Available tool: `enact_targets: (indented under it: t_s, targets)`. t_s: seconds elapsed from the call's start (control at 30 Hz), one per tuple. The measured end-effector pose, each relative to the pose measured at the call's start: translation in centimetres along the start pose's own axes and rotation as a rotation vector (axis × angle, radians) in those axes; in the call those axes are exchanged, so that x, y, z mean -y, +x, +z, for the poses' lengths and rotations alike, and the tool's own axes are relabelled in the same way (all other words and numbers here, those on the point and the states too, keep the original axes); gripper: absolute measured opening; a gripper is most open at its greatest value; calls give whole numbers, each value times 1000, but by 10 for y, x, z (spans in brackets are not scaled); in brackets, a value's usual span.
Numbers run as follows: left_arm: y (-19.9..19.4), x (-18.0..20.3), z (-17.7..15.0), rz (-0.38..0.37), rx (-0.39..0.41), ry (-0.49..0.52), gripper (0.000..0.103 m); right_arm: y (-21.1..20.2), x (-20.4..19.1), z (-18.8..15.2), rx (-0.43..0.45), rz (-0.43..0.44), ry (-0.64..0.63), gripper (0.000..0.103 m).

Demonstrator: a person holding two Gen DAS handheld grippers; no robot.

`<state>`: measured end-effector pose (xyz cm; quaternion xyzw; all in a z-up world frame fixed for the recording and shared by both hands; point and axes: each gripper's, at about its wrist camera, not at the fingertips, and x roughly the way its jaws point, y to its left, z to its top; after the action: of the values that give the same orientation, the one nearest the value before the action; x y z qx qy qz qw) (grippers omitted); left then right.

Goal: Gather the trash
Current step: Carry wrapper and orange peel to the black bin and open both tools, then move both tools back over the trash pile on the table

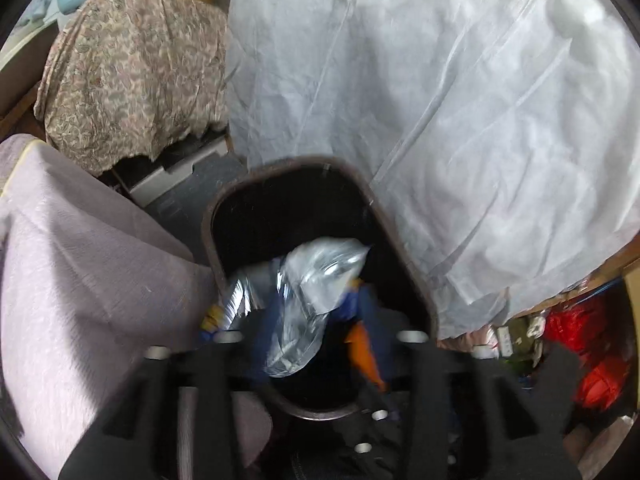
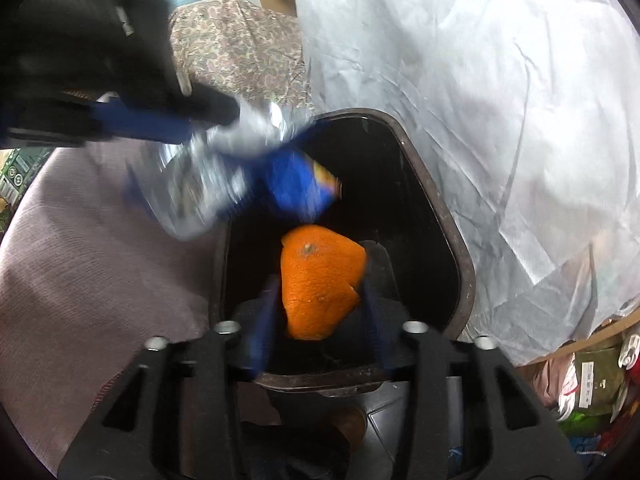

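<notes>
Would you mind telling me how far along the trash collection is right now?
Done: both items have reached the dark brown-rimmed bin. In hand: the orange peel piece sits between the right claw fingers, and the crumpled silver-and-blue foil wrapper hangs over the opening at the left claw. Left: neither has landed inside yet.

orange peel (image 2: 320, 284) | silver-blue wrapper (image 1: 312, 300) | dark bin (image 2: 444, 216) | paisley cloth (image 1: 132, 76) | white sheet (image 1: 440, 92)

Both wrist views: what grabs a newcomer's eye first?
The bright orange peel between the right gripper fingers, just above the dark trash bin. Next, the crumpled silver-and-blue wrapper at the left gripper, over the bin's mouth. A white sheet drapes behind.
</notes>
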<state>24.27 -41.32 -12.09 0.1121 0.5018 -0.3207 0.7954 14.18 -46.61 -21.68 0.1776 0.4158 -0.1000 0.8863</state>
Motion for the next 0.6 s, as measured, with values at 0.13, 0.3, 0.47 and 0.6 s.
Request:
enact_targets:
  t_s: [0.13,0.3,0.47,0.6]
  targets:
    - [-28,8,-3,26,74,52,62,-11,-5,3,41,-17,9,75]
    - [-72,6,-9,23,174,48,76,-32,-12,9,76,-32,7,80]
    - [-133,-7,-24,-12,286,19,86,-69,-31,15,145,-28,-17,82]
    - [-181,-14,-49,16,386,44,97,-105,-56,19,226,5,-65,92]
